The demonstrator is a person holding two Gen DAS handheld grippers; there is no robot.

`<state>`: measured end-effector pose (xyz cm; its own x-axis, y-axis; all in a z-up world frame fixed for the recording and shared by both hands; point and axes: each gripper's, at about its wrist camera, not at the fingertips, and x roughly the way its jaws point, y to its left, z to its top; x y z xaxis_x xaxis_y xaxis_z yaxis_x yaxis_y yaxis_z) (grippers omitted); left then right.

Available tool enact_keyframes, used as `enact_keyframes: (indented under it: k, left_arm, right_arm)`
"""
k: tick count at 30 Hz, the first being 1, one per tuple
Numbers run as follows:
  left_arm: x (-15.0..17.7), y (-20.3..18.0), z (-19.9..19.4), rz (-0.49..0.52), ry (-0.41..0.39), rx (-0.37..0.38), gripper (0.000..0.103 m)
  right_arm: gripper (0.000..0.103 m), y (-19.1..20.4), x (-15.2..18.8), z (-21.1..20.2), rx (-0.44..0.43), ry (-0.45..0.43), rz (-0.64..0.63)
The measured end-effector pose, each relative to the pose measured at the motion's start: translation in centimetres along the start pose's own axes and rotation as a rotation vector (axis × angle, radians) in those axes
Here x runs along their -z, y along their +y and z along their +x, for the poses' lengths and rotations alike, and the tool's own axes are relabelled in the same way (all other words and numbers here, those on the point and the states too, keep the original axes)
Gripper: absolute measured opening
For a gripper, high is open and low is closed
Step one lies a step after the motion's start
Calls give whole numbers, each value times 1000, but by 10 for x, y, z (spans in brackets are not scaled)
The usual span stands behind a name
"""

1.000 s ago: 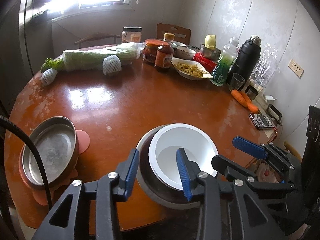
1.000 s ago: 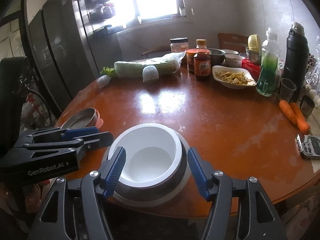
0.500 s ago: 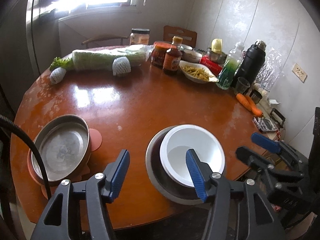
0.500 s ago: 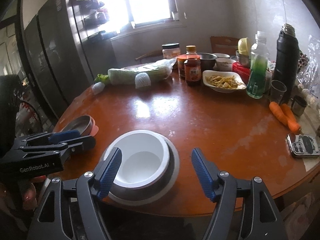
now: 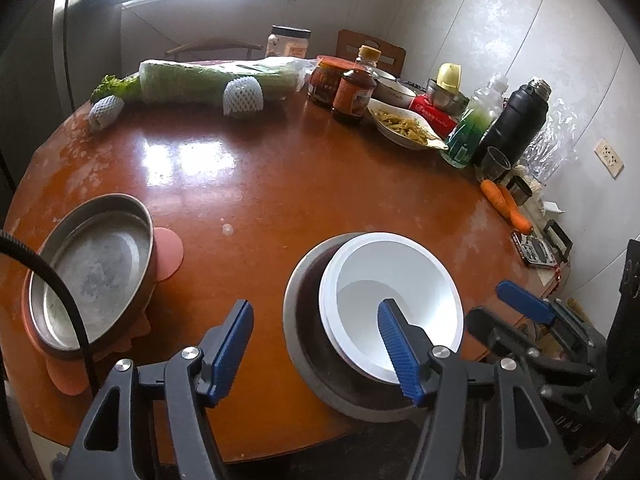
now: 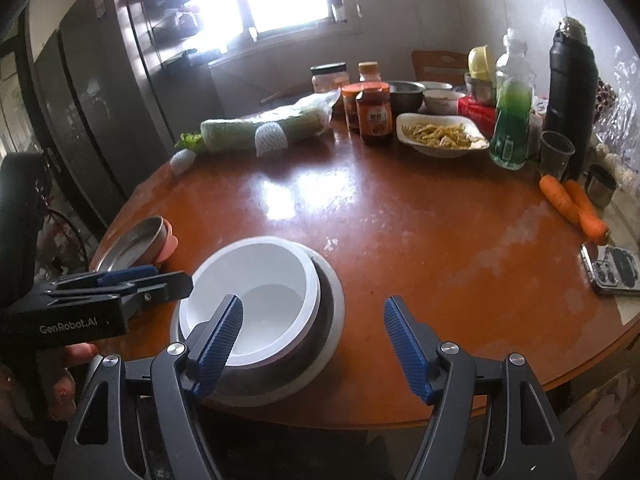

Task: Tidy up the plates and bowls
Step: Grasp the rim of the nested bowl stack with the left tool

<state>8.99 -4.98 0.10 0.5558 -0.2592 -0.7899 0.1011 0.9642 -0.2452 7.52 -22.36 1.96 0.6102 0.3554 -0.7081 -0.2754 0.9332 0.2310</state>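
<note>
A white bowl point(image 5: 392, 300) point(image 6: 256, 292) sits nested in a grey metal bowl point(image 5: 308, 344) point(image 6: 328, 312) near the front edge of the round wooden table point(image 5: 280, 184). My left gripper point(image 5: 312, 308) point(image 6: 160, 278) is opening. It straddles the bowls' left rims, one finger over the white bowl's inside and the other over bare table, neither pad pressing. My right gripper point(image 6: 313, 302) point(image 5: 500, 308) stands open astride the bowls' right rims, gripping nothing. To the left, a shallow steel pan point(image 5: 92, 264) point(image 6: 132, 240) rests on a pink mat point(image 5: 168, 252).
Along the table's far side lie a wrapped cabbage point(image 5: 216, 76), sauce jars point(image 5: 352, 92), a dish of food point(image 5: 404, 124), a green bottle point(image 5: 472, 124) and a black flask point(image 5: 516, 120). Carrots point(image 5: 508, 204) and a small scale point(image 6: 616, 268) lie at the right edge.
Both grippers' jaws have spread wider and no longer close in on the bowls. The left gripper has sunk slightly. The nested bowls have stayed in place.
</note>
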Motion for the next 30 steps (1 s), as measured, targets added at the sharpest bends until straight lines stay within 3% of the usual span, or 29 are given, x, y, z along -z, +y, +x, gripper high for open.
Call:
enact_keyframes:
  k: [30]
  left_arm:
    - [0, 2, 31, -30, 32, 30, 69]
  right_arm:
    - [75, 1, 10, 37, -63, 68, 48]
